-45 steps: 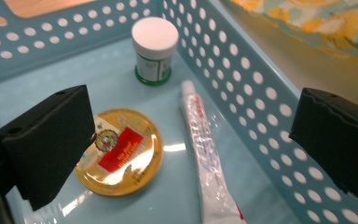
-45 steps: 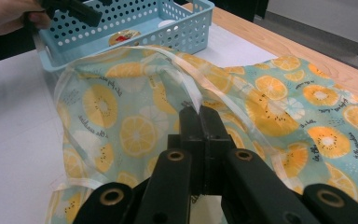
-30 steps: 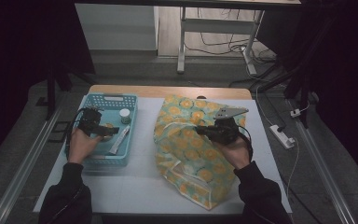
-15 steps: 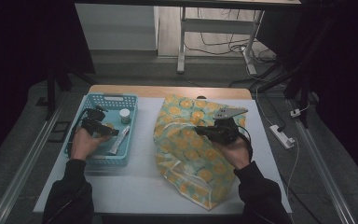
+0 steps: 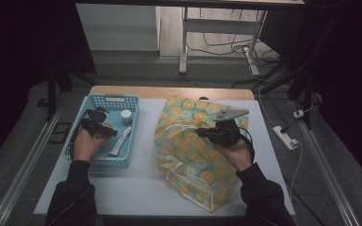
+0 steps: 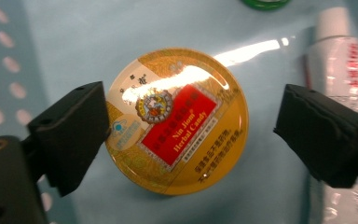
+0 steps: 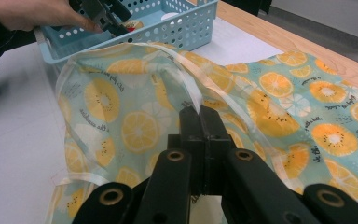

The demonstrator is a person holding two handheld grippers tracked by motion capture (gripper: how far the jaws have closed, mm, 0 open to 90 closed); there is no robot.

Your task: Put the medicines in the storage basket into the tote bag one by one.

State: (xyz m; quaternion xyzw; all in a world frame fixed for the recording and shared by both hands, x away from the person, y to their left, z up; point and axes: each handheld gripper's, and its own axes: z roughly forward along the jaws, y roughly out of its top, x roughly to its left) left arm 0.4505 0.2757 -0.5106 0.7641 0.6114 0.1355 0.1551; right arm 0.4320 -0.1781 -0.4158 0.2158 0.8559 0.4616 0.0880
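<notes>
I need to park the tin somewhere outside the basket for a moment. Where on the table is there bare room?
Free: the white strip between the blue basket and the orange-print bag, and the table's near edge in front of the basket. Crowded: the basket floor, with the tin, a tube and a small jar.

Just past my left gripper's (image 6: 193, 126) right jaw, the white tube (image 6: 338, 70) is cut off by the picture's top and bottom edges and its print is blurred. A green lid (image 6: 265, 3) ahead is clipped to a sliver. My left-hand pad hides the tin's (image 6: 177, 121) near rim. My right gripper (image 7: 201, 116) hides the pinched bag (image 7: 279, 93) fabric.
</notes>
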